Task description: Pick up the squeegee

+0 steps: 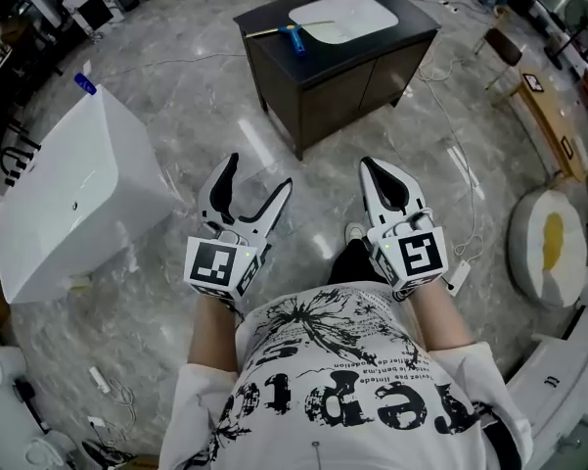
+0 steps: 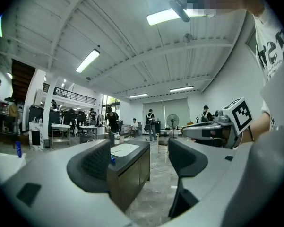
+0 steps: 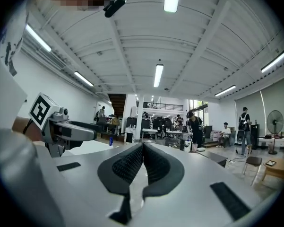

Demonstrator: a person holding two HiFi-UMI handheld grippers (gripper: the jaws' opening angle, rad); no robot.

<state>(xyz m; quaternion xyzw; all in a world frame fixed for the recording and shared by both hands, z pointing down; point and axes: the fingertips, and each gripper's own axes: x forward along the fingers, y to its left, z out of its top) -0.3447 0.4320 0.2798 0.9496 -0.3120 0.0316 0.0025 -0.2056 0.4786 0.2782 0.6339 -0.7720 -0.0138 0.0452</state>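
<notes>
The squeegee (image 1: 292, 36), blue with a yellow handle, lies on top of a dark cabinet (image 1: 357, 78) beside its white basin (image 1: 344, 16), far ahead of both grippers. My left gripper (image 1: 258, 172) is held level over the marble floor with its jaws wide apart and nothing between them. My right gripper (image 1: 372, 167) is beside it, shut and empty. In the left gripper view the cabinet (image 2: 132, 167) shows between the open jaws, with a blue bit of the squeegee (image 2: 112, 159) on top. In the right gripper view the pads (image 3: 132, 163) meet.
A white bathtub (image 1: 59, 194) with a blue bottle (image 1: 85, 84) on its rim stands at the left. At the right are a round white-and-yellow fixture (image 1: 548, 248) and a wooden bench (image 1: 553, 125). Cables trail on the floor (image 1: 450, 155). Several people stand far off (image 2: 151, 122).
</notes>
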